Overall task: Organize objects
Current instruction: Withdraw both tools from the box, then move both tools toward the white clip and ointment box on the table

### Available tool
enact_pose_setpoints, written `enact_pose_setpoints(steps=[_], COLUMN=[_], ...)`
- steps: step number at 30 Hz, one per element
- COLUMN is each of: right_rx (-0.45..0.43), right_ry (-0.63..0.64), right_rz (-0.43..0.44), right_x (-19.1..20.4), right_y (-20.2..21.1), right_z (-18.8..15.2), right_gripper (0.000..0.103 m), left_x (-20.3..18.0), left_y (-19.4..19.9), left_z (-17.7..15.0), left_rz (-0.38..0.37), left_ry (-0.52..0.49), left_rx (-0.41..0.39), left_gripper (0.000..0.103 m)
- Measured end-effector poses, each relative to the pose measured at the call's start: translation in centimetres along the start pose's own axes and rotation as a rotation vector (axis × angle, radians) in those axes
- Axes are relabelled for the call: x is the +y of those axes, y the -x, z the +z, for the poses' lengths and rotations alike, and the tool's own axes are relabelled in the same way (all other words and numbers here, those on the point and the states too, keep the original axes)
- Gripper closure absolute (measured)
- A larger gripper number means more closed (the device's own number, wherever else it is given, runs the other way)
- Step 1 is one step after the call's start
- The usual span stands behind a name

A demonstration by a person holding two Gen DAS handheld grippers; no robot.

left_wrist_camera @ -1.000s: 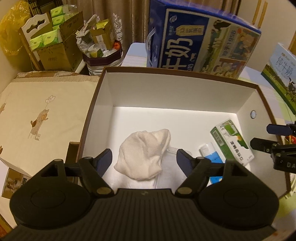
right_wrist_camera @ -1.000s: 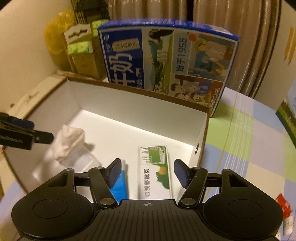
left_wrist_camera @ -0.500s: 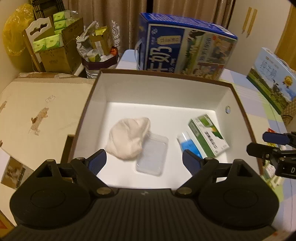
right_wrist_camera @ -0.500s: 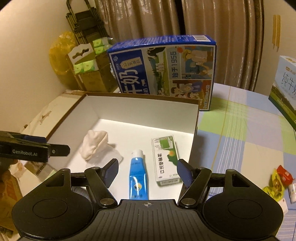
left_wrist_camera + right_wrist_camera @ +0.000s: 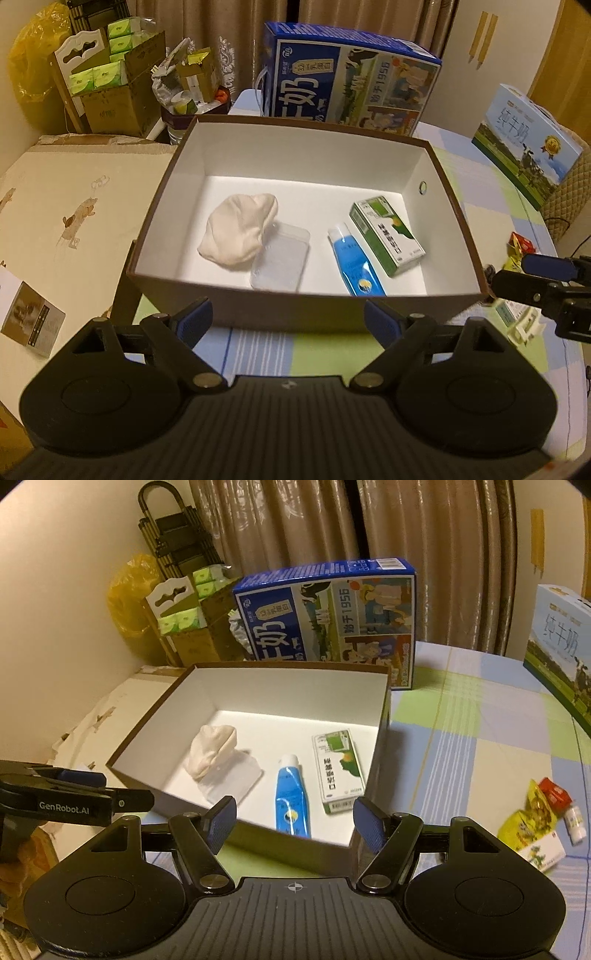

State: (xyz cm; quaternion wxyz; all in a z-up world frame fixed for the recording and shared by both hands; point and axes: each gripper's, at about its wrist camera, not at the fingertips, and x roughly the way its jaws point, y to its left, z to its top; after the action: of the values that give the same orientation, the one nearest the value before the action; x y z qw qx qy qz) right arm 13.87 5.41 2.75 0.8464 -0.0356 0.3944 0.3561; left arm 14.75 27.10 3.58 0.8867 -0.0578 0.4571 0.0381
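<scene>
Checked cloth in pale blue, green and cream covers the table (image 5: pixel 480 760), with heavy curtains behind and a big blue milk carton (image 5: pixel 328 616) standing just past the far wall of the open box (image 5: pixel 463 236) — brown outside, white within. Four things lie on the box floor: a crumpled white cloth (image 5: pixel 240 230) at the left, its edge resting on a clear plastic tray (image 5: pixel 280 258); a blue tube (image 5: pixel 352 258) right of the tray; and a green-and-white carton (image 5: pixel 386 236) just beside the tube, near the right wall. Outside the box, well off to its right, a small heap of snack packets (image 5: pixel 532 819) waits on the cloth, with a little white bottle (image 5: pixel 574 821) touching it; these look like what remains to be put away. The left gripper (image 5: pixel 288 323) hangs before the near wall with its jaws spread wide and nothing between them, and the right gripper (image 5: pixel 293 821) stands likewise, empty and parted, at the box's near right corner. The packets are probably light, crinkly and slippery, so a pinch across a sealed edge or the thick middle should hold better than a grip on a puffed face — though which is uppermost I cannot tell. The bottle looks rigid and small, lying on its side, and may roll; taking it across the body seems safest. Of the things already boxed, the cloth is soft and would bunch, and the tray looks thin and flexible.
</scene>
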Motion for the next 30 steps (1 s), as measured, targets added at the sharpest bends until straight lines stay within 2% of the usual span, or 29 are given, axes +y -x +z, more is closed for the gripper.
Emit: enact_pose_setpoints(steps=[10, 30], right_rx=[0.009, 0.062], right_ry=[-0.027, -0.107], right_rz=[-0.008, -0.033], right_x=[-0.9, -5.5], right_y=[3.5, 8.4], right_z=[-2.8, -7.7], right_gripper=[0.036, 0.036], left_x=[-2.4, -9.6], left_y=[1.9, 2.6], left_z=[-2.6, -6.5], left_rz=[-0.014, -0.051], left_ry=[-0.005, -0.054], left_rx=[0.005, 0.055], left_gripper=[0.016, 0.016])
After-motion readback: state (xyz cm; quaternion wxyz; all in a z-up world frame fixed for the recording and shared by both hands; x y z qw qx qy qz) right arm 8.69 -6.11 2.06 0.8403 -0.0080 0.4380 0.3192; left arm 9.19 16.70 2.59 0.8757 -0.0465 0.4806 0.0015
